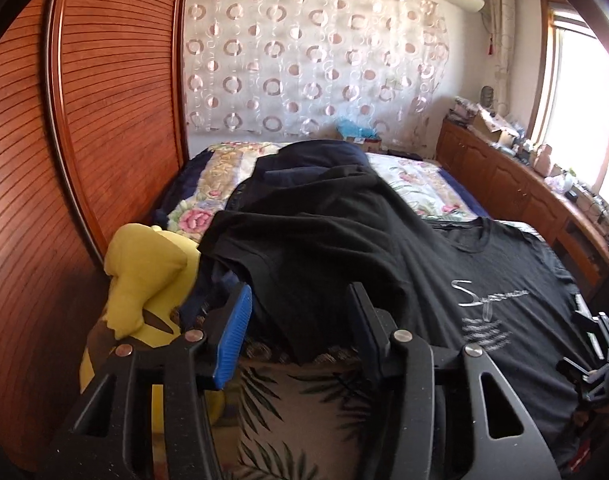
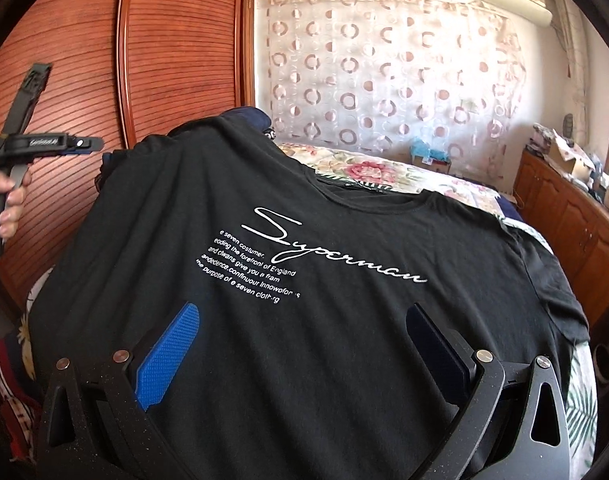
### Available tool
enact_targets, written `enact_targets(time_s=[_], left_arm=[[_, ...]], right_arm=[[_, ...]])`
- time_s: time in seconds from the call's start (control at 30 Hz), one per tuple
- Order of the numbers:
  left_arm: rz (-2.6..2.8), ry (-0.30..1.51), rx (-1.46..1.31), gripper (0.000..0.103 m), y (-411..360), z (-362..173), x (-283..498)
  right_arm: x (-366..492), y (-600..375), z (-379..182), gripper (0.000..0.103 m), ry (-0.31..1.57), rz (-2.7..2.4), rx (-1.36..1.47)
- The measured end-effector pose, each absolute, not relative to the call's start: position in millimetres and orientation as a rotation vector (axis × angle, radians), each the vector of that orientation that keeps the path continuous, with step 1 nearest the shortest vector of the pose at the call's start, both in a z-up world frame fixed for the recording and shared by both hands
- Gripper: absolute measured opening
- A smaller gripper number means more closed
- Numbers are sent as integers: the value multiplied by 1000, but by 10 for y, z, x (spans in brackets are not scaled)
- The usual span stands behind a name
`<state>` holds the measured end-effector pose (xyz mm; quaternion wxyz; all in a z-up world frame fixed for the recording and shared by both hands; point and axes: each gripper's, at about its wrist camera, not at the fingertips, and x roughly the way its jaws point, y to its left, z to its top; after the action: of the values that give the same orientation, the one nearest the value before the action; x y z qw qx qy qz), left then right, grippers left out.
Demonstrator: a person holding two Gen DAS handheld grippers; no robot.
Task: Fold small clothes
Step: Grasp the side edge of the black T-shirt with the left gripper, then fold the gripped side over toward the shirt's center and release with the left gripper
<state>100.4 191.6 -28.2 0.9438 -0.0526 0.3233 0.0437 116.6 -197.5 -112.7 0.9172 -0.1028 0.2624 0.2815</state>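
Observation:
A black T-shirt (image 2: 344,320) with white "Superman" print lies spread face up on the bed; it also shows in the left wrist view (image 1: 496,280). Its left side drapes over a pile of dark clothes (image 1: 304,184). My right gripper (image 2: 304,320) is open, hovering over the shirt's lower front, blue pad (image 2: 172,344) at left. My left gripper (image 1: 300,312) is open at the shirt's left sleeve and hem, holding nothing. In the right wrist view the left gripper's body (image 2: 36,144) shows, held by a hand, at far left.
A yellow plush toy (image 1: 144,264) lies at the bed's left edge by the wooden wardrobe (image 1: 104,100). A floral bedspread (image 1: 416,184) covers the bed. A cluttered wooden cabinet (image 1: 524,184) runs along the right under the window.

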Motion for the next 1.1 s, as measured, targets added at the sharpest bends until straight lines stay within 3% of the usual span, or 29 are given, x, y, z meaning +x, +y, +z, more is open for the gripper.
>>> enact_targets(time_s=[0.1, 0.27, 0.6, 0.63, 0.67, 1.1], left_arm=[[112, 696, -107, 49, 1964, -339, 1139], [143, 721, -116, 31, 2068, -432, 1270], [157, 799, -110, 27, 2194, -477, 1462], [155, 790, -98, 12, 2181, -449, 1454], [157, 778, -90, 5, 2177, -426, 1454], [-7, 598, 59, 3, 1239, 500, 1547]], right_arm=[[1177, -1942, -1206, 103, 548, 582, -214], [1201, -1920, -1245, 103, 553, 584, -218], [1216, -1881, -1245, 103, 556, 588, -186], [1232, -1898, -1244, 103, 555, 589, -182], [1233, -1899, -1246, 103, 555, 589, -179], [1269, -1914, -1267, 103, 557, 593, -167]])
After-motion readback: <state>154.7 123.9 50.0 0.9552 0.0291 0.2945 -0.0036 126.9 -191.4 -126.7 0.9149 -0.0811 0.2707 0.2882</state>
